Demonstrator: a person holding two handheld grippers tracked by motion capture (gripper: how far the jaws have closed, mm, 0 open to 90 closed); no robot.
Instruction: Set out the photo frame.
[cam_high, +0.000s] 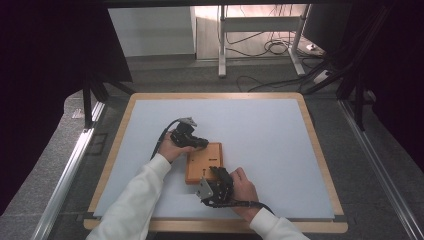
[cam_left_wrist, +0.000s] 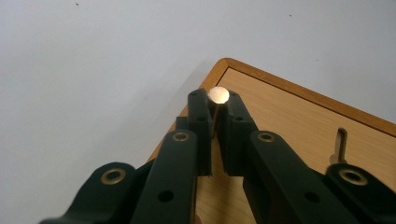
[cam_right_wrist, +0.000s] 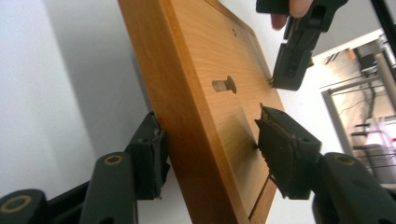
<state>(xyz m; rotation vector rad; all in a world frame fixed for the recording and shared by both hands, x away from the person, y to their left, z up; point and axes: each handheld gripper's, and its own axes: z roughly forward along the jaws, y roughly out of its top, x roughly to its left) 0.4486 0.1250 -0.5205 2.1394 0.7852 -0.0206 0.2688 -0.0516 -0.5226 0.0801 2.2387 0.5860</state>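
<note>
left claw (cam_left_wrist: 214, 105) view: round-headed metal pin (cam_left_wrist: 218, 95) clenched; right claw (cam_right_wrist: 210, 154) straddles wooden board (cam_right_wrist: 205, 93) edge, pads w/ gap

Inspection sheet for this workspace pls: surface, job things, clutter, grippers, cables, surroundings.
Surface: pale mat on wood-edged table.
Job things: wooden board flat on mat; flat-headed pin at its corner, second peg lying on the board.
Clutter: nothing seen.
Grippers: left gripper shut on the pin; right gripper straddles the board's edge, contact unclear.
Cables: black lead from each gripper; loose cables on floor.
Surroundings: metal frame legs, dark curtains.
</note>
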